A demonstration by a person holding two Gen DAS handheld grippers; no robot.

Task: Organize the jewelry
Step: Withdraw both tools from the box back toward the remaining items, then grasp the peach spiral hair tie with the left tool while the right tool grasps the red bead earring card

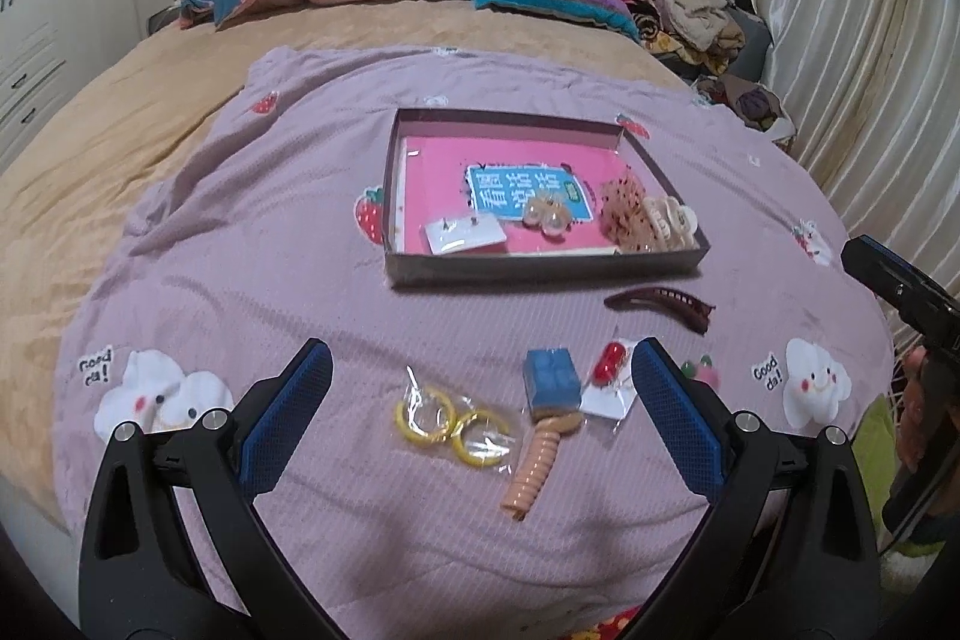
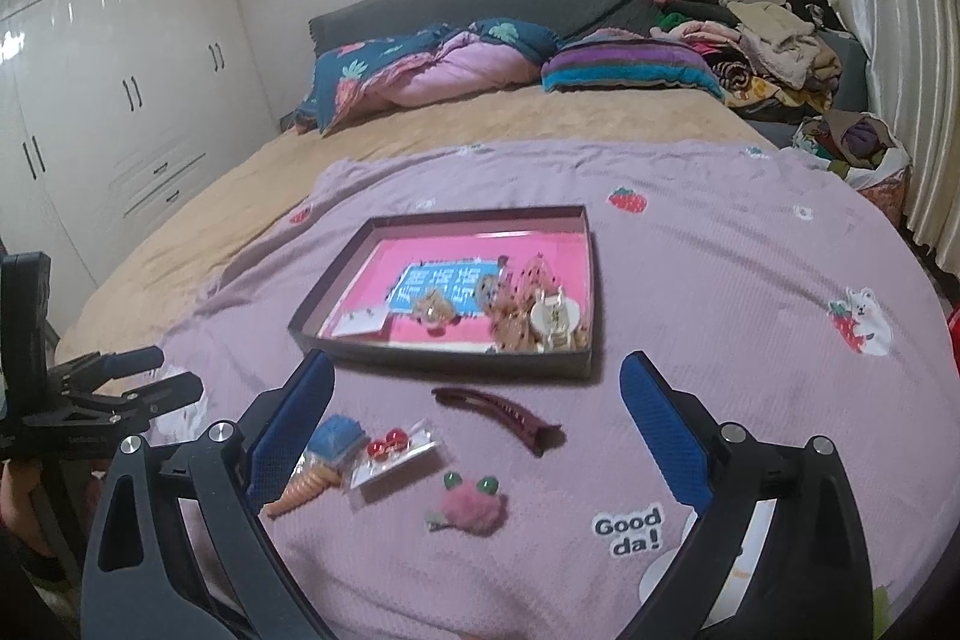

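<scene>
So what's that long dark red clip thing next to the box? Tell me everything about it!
The dark red hair clip is long, narrow and slightly curved, looks like glossy plastic, and has a row of little teeth along one side. It lies flat on the purple blanket, just in front of the box, not touching it. Neither gripper touches it; it lies alone.
</scene>
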